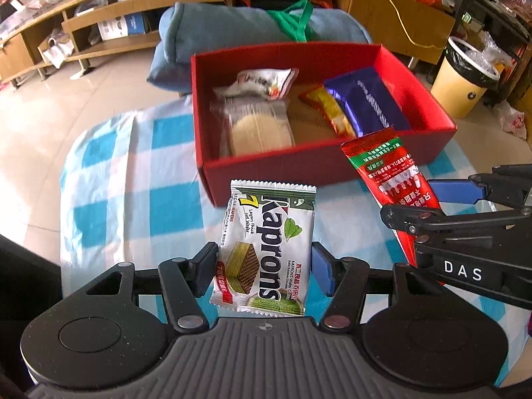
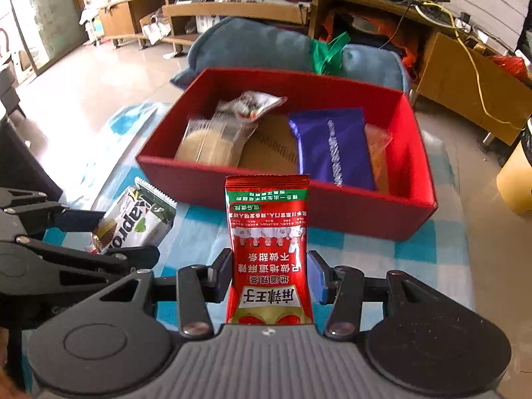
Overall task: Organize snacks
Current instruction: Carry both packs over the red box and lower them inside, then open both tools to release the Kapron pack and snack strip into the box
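My left gripper [image 1: 264,271] is shut on a white and green Kaprons wafer packet [image 1: 266,246], held above the checked cloth just in front of the red box [image 1: 299,166]. It also shows in the right wrist view [image 2: 133,222]. My right gripper [image 2: 269,274] is shut on a red spicy snack packet [image 2: 267,249], held before the box's near wall [image 2: 299,206]; the packet also shows in the left wrist view [image 1: 392,173]. The box holds a clear-wrapped round cake [image 1: 256,126], a white packet [image 1: 262,81], a yellow-red packet [image 1: 329,109] and a purple packet [image 1: 369,99].
A blue and white checked cloth [image 1: 133,179] covers the table. A blue cushion [image 1: 232,26] with a green bag lies behind the box. A yellow bin [image 1: 465,76] stands on the floor at right. Wooden shelves [image 1: 99,20] line the back.
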Available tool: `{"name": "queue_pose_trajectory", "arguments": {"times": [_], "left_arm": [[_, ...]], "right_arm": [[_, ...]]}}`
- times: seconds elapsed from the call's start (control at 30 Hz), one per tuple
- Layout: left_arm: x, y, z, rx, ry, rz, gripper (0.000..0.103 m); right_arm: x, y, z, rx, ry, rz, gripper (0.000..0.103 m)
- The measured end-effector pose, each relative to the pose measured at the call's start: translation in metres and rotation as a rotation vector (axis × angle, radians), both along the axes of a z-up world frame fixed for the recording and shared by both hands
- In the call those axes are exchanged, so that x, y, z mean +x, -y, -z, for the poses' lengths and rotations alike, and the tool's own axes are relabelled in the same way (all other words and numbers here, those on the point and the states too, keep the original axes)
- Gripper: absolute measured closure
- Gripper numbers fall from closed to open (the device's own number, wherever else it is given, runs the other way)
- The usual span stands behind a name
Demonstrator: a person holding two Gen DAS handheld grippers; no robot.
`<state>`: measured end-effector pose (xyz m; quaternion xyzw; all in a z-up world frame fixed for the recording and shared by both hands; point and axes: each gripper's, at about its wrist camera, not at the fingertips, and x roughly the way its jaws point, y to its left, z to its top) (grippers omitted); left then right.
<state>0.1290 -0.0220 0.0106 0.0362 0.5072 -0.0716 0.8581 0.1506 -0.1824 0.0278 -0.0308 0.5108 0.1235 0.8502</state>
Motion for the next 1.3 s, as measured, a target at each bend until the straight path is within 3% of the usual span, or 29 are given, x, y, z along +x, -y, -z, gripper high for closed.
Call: {"name": "queue_pose_trajectory", "arguments": {"times": [0.5,0.97,1.3], "left_arm": [[0.055,0.019,-0.021,-0.004,0.084,-0.025,0.037],[0.103,0.027,-0.005,0.001,0.072,-0.055,0.037],[0.116,0.035,0.005,0.036,0.075,-0.052,0.037]], "right_arm": [[0.053,0.026,-0.022,0.037,0.076,0.100,0.057],[0.107,0.031,0.002,0.019,0.078,0.144,0.057],[0.126,0.035,0.017,0.005,0.067,0.163,0.057]]}}
